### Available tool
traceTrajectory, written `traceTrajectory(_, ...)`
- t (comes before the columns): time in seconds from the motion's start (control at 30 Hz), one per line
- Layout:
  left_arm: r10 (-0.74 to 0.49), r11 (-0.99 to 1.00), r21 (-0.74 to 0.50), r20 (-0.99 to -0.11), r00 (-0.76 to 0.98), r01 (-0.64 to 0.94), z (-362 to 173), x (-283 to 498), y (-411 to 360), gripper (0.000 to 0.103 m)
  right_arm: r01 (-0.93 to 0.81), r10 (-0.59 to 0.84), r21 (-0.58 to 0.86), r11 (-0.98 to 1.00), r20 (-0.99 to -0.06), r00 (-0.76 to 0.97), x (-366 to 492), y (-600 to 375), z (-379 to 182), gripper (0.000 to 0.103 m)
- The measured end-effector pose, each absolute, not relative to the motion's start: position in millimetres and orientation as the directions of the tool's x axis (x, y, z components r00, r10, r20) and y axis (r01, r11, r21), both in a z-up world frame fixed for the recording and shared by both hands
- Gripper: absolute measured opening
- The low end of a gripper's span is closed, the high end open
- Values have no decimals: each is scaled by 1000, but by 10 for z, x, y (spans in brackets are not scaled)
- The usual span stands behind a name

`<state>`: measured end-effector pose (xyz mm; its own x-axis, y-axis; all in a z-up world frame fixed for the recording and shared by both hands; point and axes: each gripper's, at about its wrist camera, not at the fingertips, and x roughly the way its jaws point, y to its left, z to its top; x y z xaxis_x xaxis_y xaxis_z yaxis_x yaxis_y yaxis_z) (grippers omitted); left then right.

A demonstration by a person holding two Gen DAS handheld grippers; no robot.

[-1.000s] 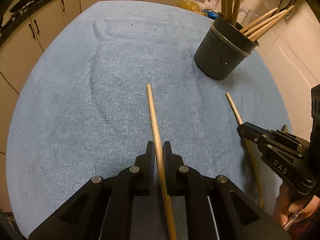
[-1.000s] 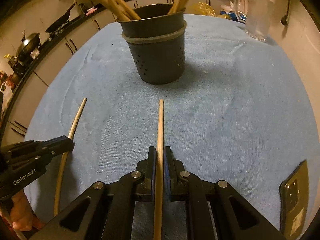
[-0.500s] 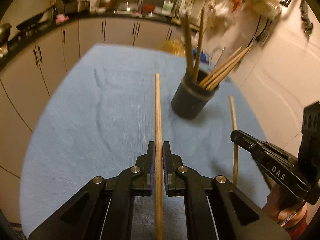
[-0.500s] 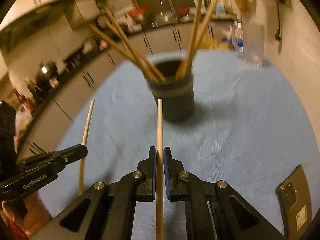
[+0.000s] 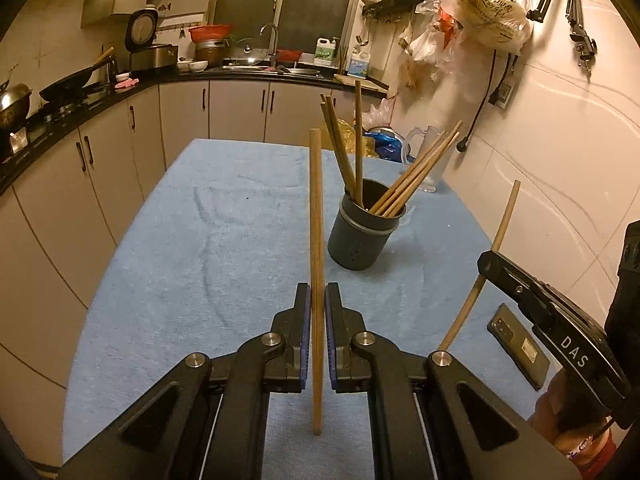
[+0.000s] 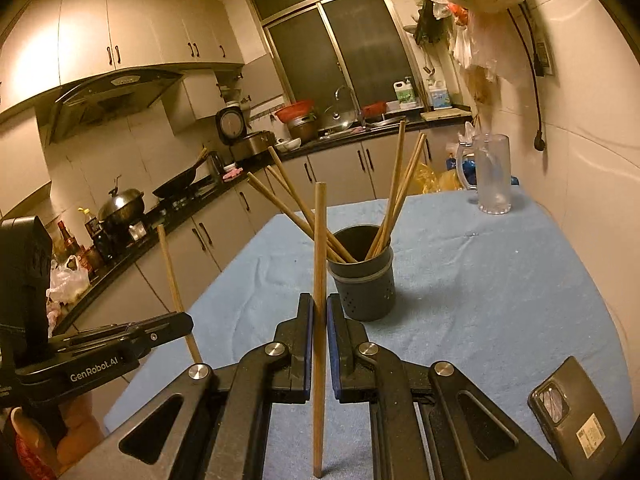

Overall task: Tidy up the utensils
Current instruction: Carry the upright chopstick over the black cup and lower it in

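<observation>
1. My left fingers (image 5: pixel 316 308) are clamping narrow on one wooden chopstick (image 5: pixel 316 240), which is running straight up between the pads, with its tip reaching past the far edge of the bench (image 5: pixel 180 260).
2. My right fingers (image 6: pixel 319 312) are clamping narrow on a second chopstick (image 6: pixel 319 264), also standing nearly upright between the pads.
3. Both held chopsticks are hanging clear above the blue cloth (image 6: pixel 500 300) that is covering the bench; neither is touching it.
4. The dark utensil cup (image 5: pixel 364 236) is standing upright on the cloth, beyond the fingers and slightly to the right in both wrist views. Several chopsticks in the cup (image 6: pixel 304 220) are leaning out to both sides.
5. In the left wrist view the right unit is showing at the right edge with its chopstick angling upward. In the right wrist view the left unit is showing at the left edge.
6. A phone (image 6: pixel 576 412) is lying flat at the near right of the bench; a clear mug (image 6: pixel 490 172) is standing at the far right.
</observation>
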<state>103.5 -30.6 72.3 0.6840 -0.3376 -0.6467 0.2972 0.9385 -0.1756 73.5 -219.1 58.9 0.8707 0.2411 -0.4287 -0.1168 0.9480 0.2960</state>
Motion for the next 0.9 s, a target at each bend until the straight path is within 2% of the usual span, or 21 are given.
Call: traceTrajectory(0.9, -350, 934, -177, -635, 689, 312, 818, 1027, -385, 7, -74, 220, 344, 936, -407, 886, 716, -2359, 656, 8)
